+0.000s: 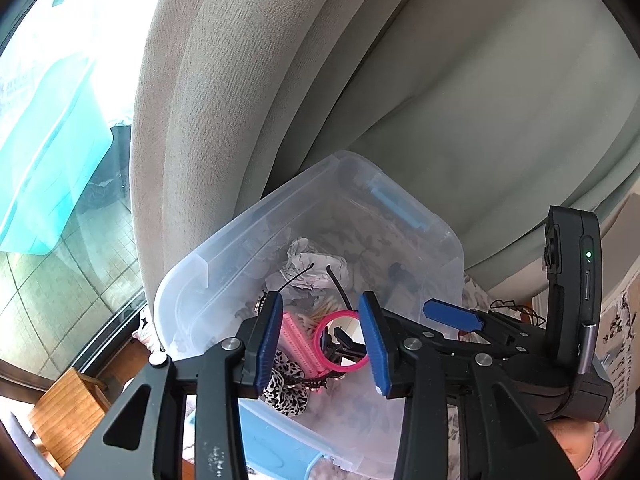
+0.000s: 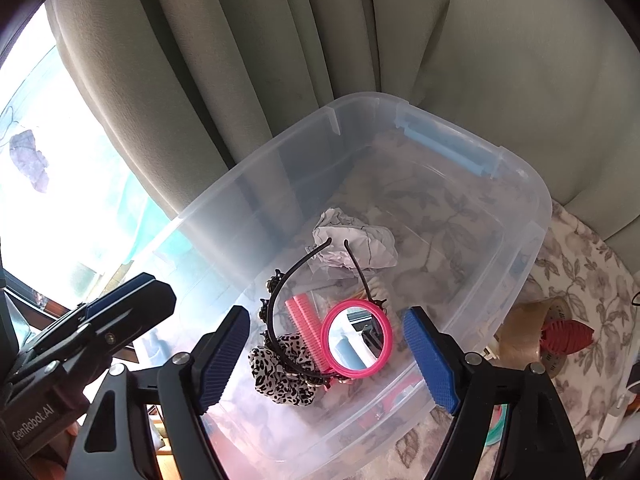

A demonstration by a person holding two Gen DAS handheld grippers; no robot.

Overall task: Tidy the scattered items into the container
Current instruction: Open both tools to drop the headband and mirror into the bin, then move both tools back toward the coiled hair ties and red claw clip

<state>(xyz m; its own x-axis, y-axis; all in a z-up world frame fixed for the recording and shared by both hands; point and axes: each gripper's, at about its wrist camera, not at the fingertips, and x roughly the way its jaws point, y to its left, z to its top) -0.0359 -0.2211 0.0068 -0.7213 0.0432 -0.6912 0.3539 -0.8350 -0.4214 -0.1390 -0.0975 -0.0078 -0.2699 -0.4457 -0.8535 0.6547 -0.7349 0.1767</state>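
Note:
A clear plastic bin (image 1: pixel 256 208) (image 2: pixel 536 200) stands on a flowered cloth in front of a curtain. On its floor lie a pink round mirror (image 2: pixel 358 340) (image 1: pixel 345 330), a pink comb (image 2: pixel 306 316), a black headband (image 2: pixel 276 300), a leopard scrunchie (image 2: pixel 280 376) and crumpled paper (image 2: pixel 356 244). My left gripper (image 1: pixel 322 344) hangs over the bin's near side, open, with nothing touching its blue pads. My right gripper (image 2: pixel 326 356) is over the same corner, open wider and empty. The mirror shows between its fingers, well below them.
Beige curtain folds (image 2: pixel 240 80) rise just behind the bin. On the flowered cloth (image 2: pixel 580 280) to the bin's right are a tape roll (image 2: pixel 528 332) and a red ribbed item (image 2: pixel 564 334). A wooden stool (image 1: pixel 68 412) and a bright window are on the left.

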